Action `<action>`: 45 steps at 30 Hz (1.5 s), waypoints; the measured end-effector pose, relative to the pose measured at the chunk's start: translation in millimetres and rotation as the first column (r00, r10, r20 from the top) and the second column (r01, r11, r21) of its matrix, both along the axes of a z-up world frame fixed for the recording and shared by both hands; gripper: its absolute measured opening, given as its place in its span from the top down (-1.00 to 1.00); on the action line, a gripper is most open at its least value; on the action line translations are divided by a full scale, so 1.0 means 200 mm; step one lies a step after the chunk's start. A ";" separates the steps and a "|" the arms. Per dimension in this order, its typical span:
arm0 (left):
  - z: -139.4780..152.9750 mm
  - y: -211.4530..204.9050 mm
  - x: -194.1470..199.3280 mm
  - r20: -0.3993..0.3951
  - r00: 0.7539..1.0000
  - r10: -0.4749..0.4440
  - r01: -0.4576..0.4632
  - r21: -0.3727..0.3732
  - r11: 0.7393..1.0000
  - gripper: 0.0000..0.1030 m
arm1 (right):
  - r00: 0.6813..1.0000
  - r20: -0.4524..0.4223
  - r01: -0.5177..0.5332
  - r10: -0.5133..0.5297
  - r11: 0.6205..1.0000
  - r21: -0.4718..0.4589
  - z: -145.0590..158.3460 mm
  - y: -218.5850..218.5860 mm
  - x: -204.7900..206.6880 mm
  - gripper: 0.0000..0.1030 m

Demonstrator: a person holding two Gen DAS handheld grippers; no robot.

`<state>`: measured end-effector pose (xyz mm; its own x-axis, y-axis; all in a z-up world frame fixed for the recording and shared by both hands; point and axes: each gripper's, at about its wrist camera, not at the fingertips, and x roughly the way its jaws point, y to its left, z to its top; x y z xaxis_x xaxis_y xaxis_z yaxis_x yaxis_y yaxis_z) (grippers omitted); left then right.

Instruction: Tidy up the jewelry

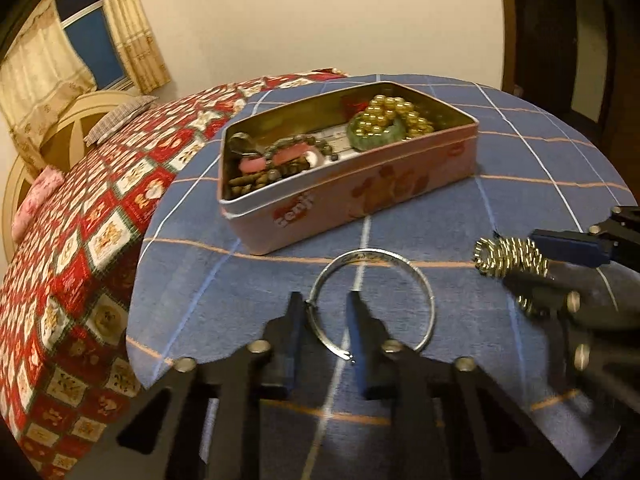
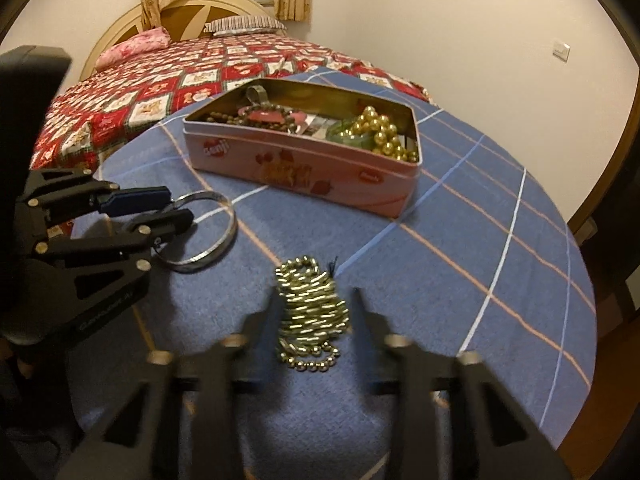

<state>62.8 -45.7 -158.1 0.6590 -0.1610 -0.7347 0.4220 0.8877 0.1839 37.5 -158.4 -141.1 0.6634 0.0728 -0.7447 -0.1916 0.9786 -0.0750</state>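
- The left gripper (image 1: 324, 312) has its two fingers apart, one on each side of the silver bangle's (image 1: 372, 300) rim. One finger is outside the ring and one is inside it. It is not squeezing yet. It looks set this way so it can pinch the thin rim and lift it.
- The bangle lies flat on the blue checked cloth (image 1: 520, 152), just in front of the tin.
- The right gripper (image 2: 314, 300) also has its fingers apart, one on each side of the gold bead bracelet (image 2: 310, 312). The beads sit in the gap in a bunched pile. I cannot tell if the fingers touch them, but nothing looks squeezed. A pile like this is soft and may slip, so the grip should catch the thick middle.
- The bracelet lies on the cloth near the bangle, but not touching it.
- The pink tin (image 1: 360, 200) stands open, farther back on the cloth. It has no lid on, so things can drop right in.
- Inside the tin are big gold beads (image 1: 392, 116), a green ring (image 1: 372, 136), brown beads and something pink. So I think some of the tidying is done, and these two pieces go in next.
- Behind the cloth is a bed with a red patterned cover (image 1: 80, 240).
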 end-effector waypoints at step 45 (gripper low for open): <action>0.18 0.10 -0.02 0.032 0.998 0.047 -0.041 -0.154 0.987 -0.39 | 0.990 0.124 0.058 -0.062 0.998 0.033 0.15 -0.13 -0.07 0.71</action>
